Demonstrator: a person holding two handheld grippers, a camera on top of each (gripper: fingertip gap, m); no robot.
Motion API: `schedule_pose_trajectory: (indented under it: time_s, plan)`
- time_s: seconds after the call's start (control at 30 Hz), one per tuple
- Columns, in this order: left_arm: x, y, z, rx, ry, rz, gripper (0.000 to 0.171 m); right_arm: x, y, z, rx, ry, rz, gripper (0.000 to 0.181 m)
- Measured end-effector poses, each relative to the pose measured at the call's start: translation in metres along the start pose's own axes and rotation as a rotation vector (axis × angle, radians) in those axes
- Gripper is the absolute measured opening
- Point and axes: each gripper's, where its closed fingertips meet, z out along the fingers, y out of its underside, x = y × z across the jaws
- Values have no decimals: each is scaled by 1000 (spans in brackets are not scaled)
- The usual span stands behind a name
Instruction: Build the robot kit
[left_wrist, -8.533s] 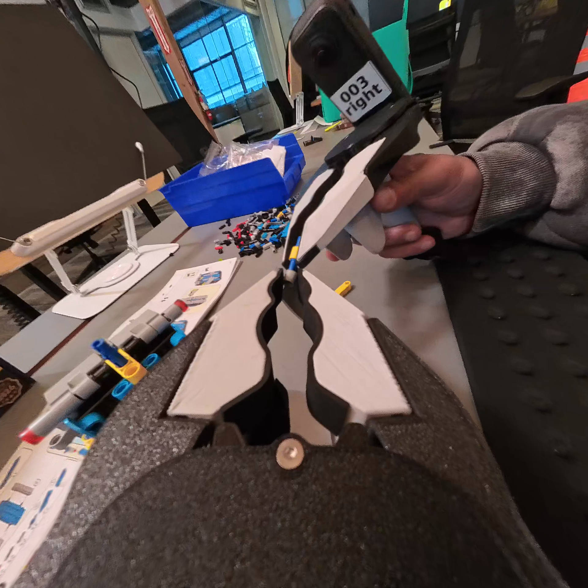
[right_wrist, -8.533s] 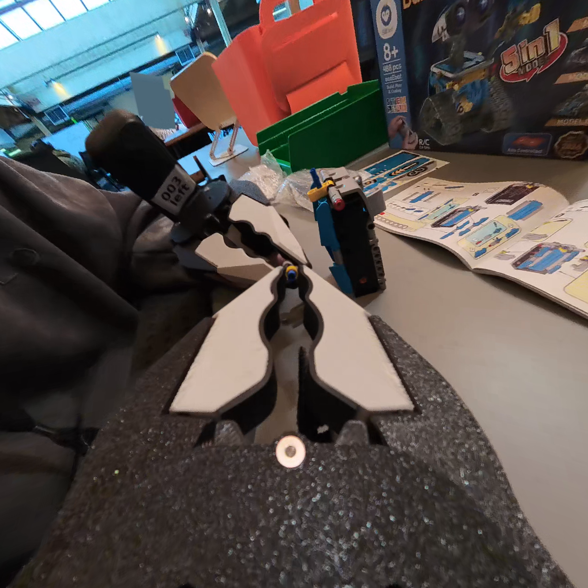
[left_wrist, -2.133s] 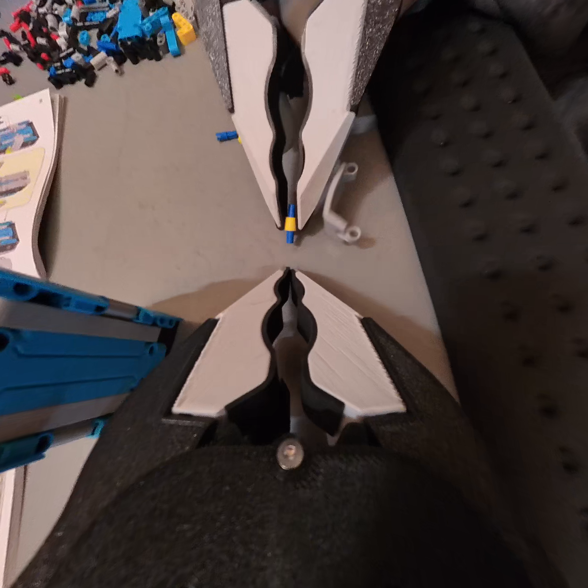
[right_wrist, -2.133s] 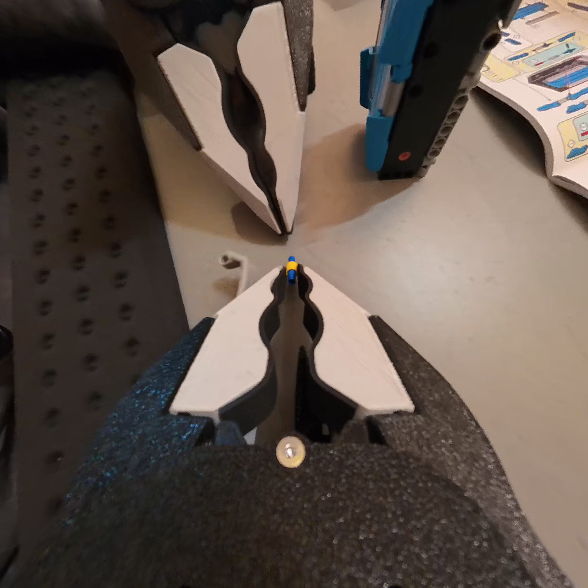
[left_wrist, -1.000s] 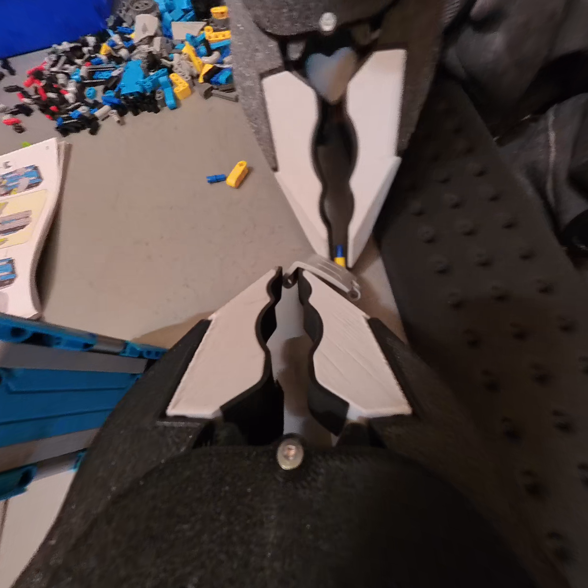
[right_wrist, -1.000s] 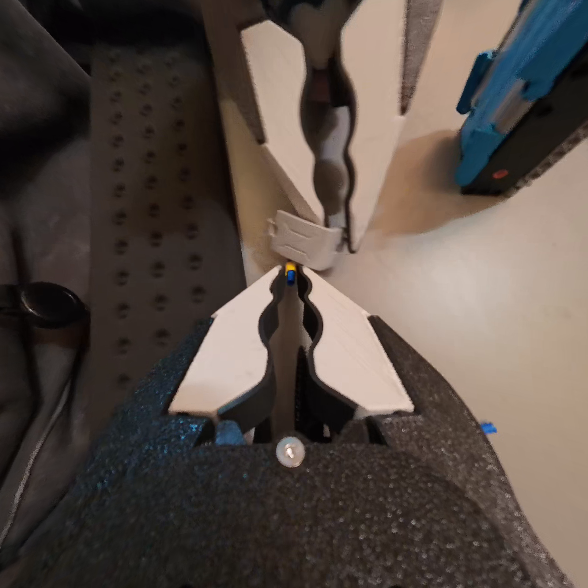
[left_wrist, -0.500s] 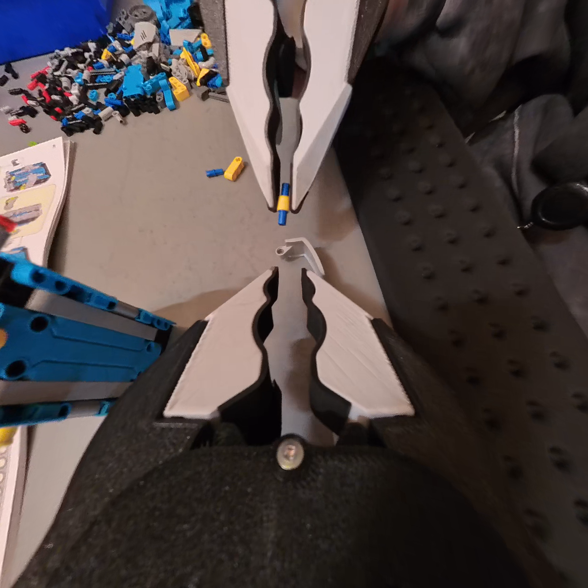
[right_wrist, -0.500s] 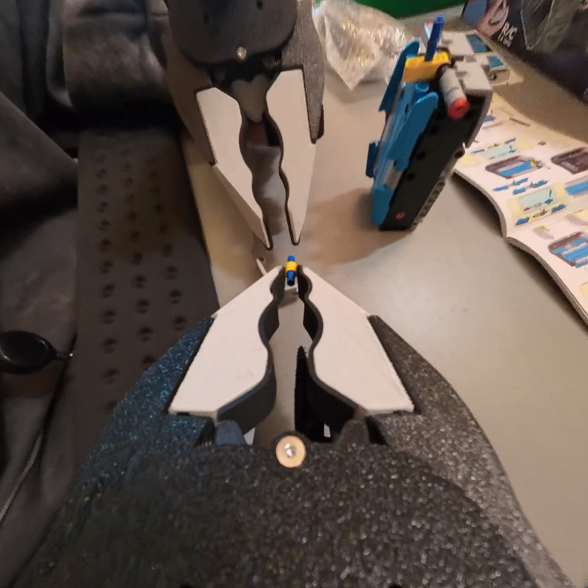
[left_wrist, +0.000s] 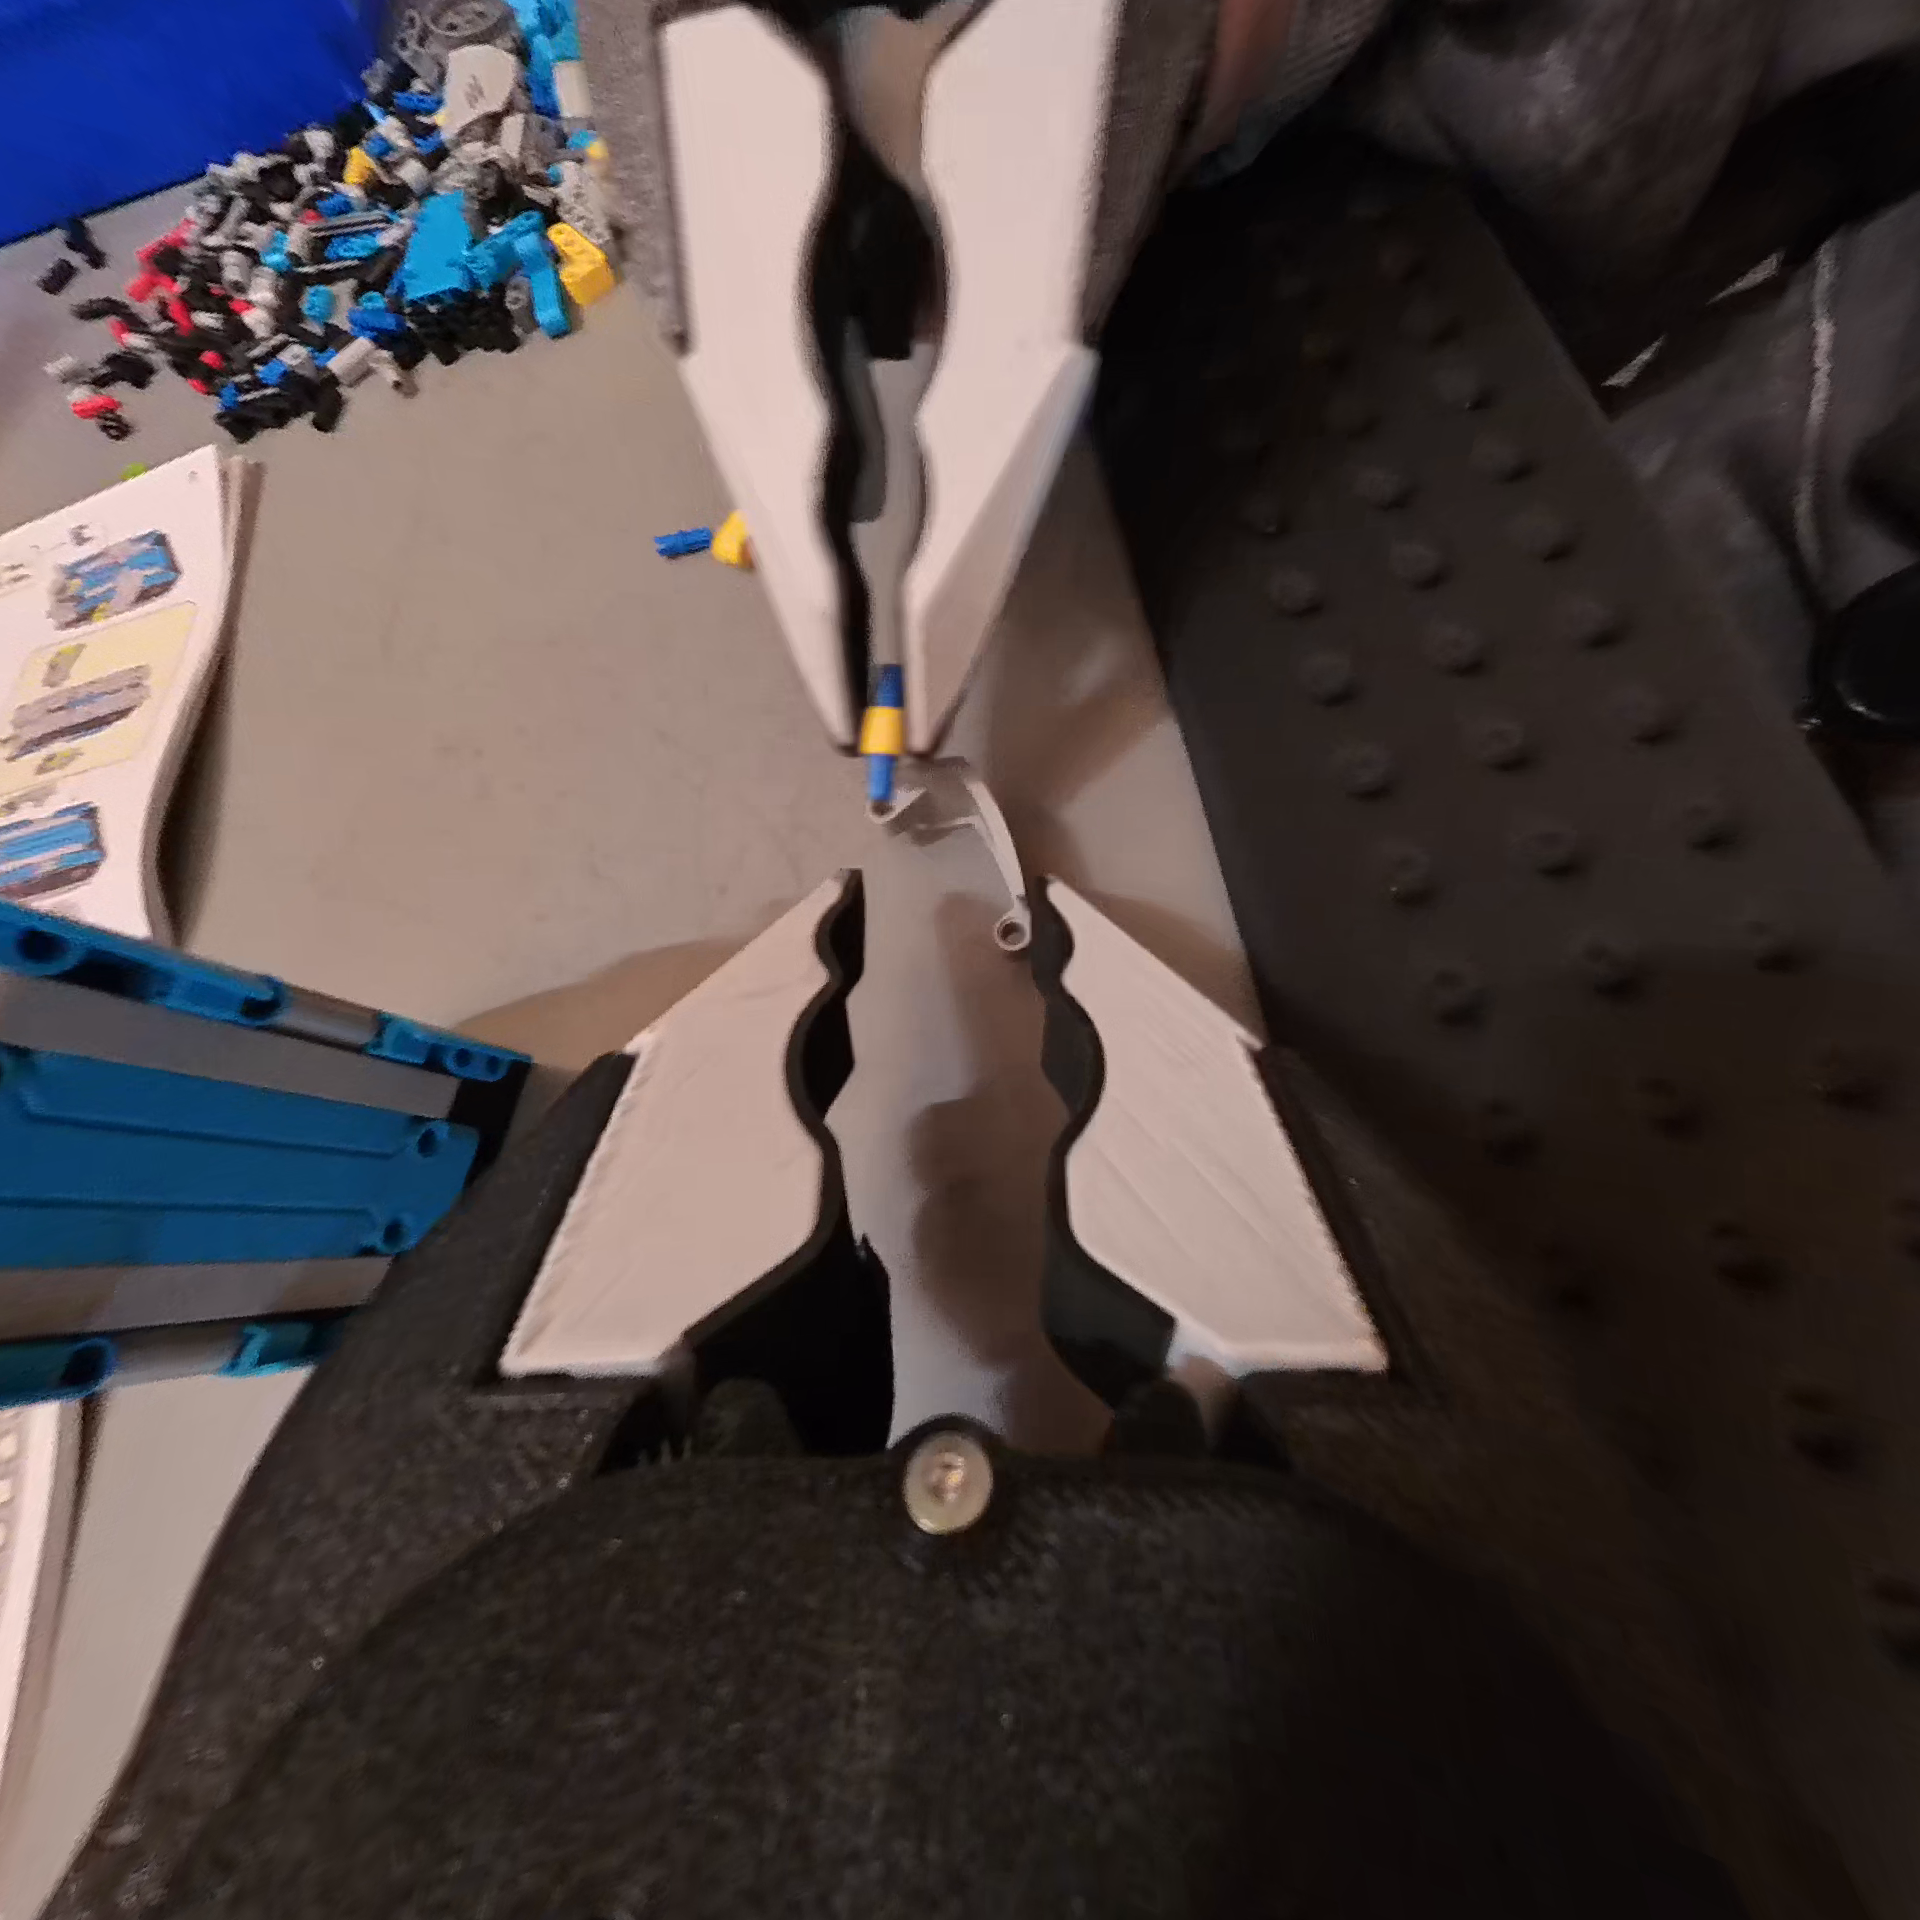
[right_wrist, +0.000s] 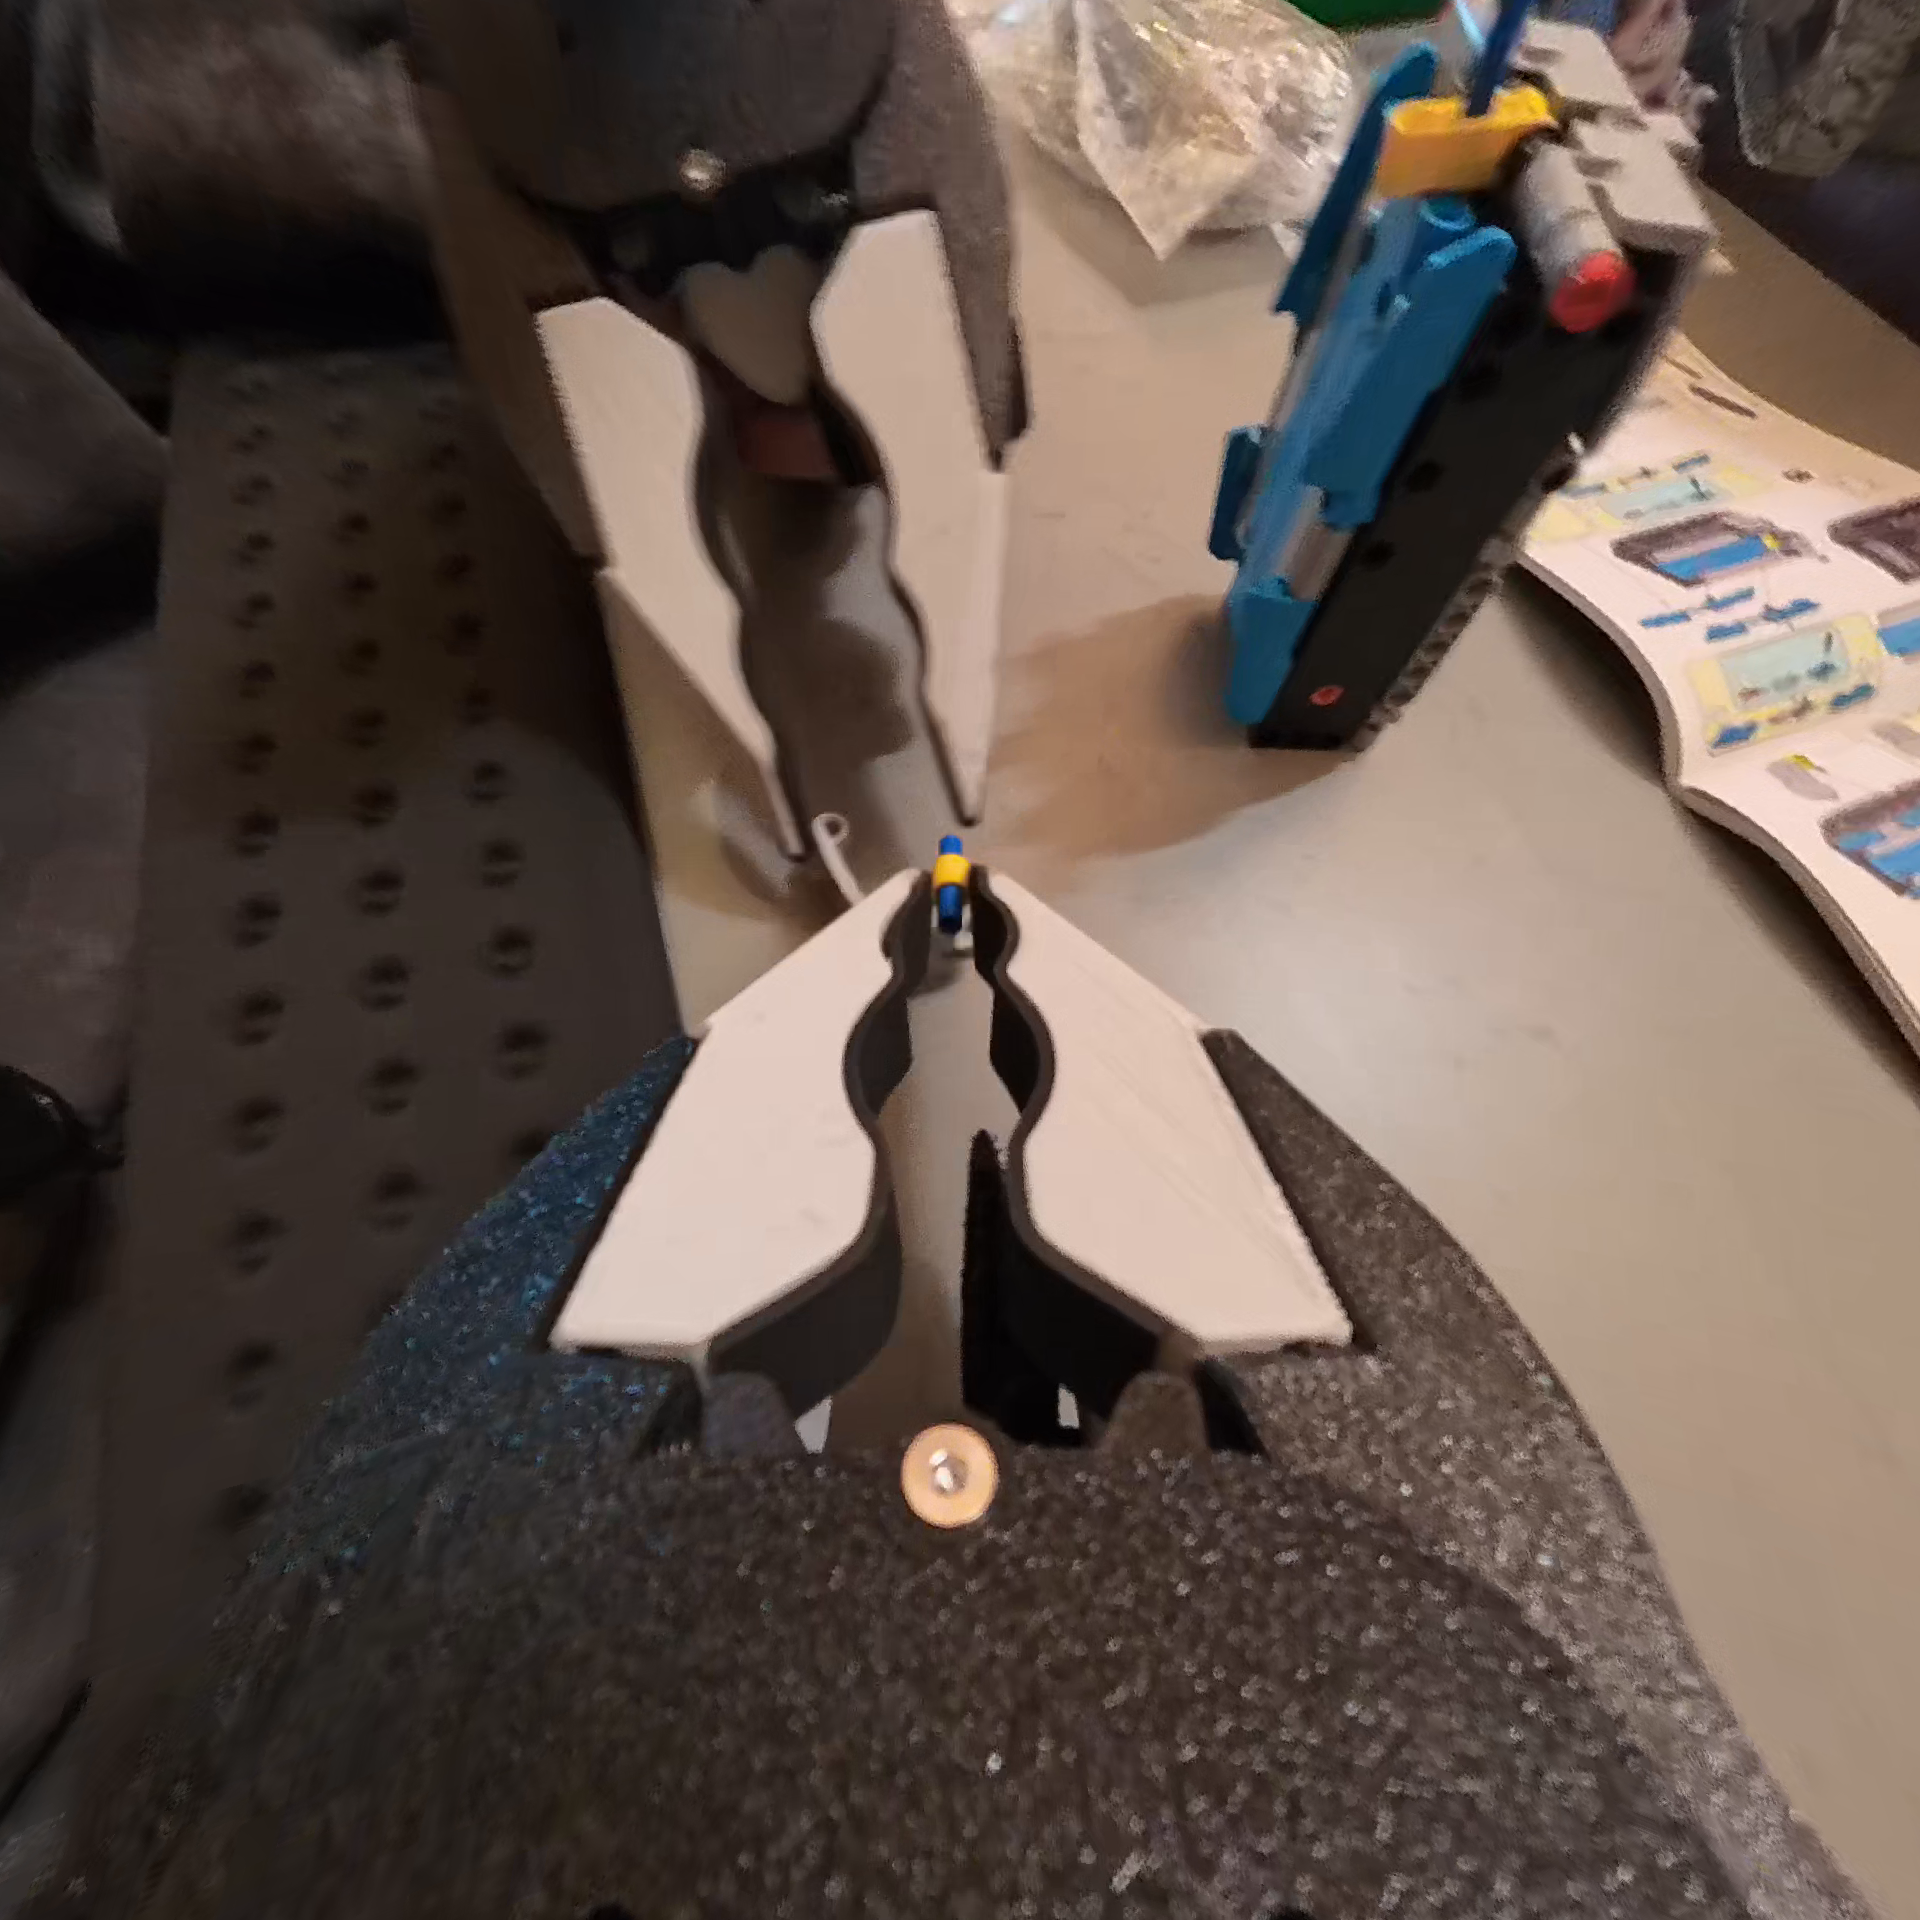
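My left gripper (left_wrist: 948, 881) is open and empty, low over the grey table (left_wrist: 468, 727). A small curved grey piece (left_wrist: 966, 831) lies on the table just ahead of its tips, one end between them. My right gripper (right_wrist: 948, 878) is shut on a short blue-and-yellow pin (right_wrist: 948, 883) held at its fingertips. In the left wrist view it (left_wrist: 883, 743) comes in from above and the pin (left_wrist: 881, 727) points at the far end of the grey piece. In the right wrist view the left gripper (right_wrist: 878, 831) faces mine with jaws apart, and a bit of the grey piece (right_wrist: 836, 844) shows.
A blue-and-black built model (right_wrist: 1403, 468) stands on the table beside the left gripper (left_wrist: 208, 1143). An open instruction booklet (right_wrist: 1766, 644) lies beyond it. A pile of loose bricks (left_wrist: 343, 281) and a blue bin (left_wrist: 156, 83) are farther off. A black dotted mat (left_wrist: 1507, 831) borders the table. Left and right tips are no more than a few centimetres apart.
The left gripper let go of the grey piece and its jaws have opened wider. The right gripper, still holding the pin, has moved closer until the pin's tip reaches the piece's end.
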Motion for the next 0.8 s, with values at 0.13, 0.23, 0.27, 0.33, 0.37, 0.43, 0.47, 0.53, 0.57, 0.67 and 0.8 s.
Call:
schedule_pose_trajectory:
  time_s: [0.13, 0.23, 0.27, 0.33, 0.37, 0.43, 0.47, 0.53, 0.57, 0.67, 0.8]
  plan:
    - [-15, 11, 1, -47, -62, -22, 31, -18, 1, 4, -20, -48, -92, 7]
    - [-18, 15, 0, -61, -64, -28, 31, -23, 12, 12, -91, -45, -155, 7]
    - [-18, 16, -1, -66, -64, -24, 31, -25, 13, 13, -104, -41, -178, 7]
    - [-17, 18, -2, -78, -59, -11, 31, -26, 7, 11, -70, -34, -191, 7]
    - [-16, 20, -3, -86, -52, -2, 31, -21, 3, 8, -47, -13, -166, 7]
    - [-13, 22, -7, -104, -24, 8, 31, -9, -3, 5, -18, 30, -95, 7]
    - [-12, 22, -10, -104, -13, 2, 31, -3, -2, 4, -27, 60, -78, 7]
    - [-11, 18, -14, -87, 9, -36, 31, -3, 2, 8, -64, 78, -101, 7]
    - [-10, 18, -16, -83, 26, -66, 31, -5, 5, 11, -87, 84, -127, 7]
    - [-13, 20, -17, -88, 55, -190, 30, -21, 7, 18, -125, 32, -163, 7]
    - [-7, 17, -21, -76, 144, -342, 31, -29, 17, 25, -212, 57, -312, 7]
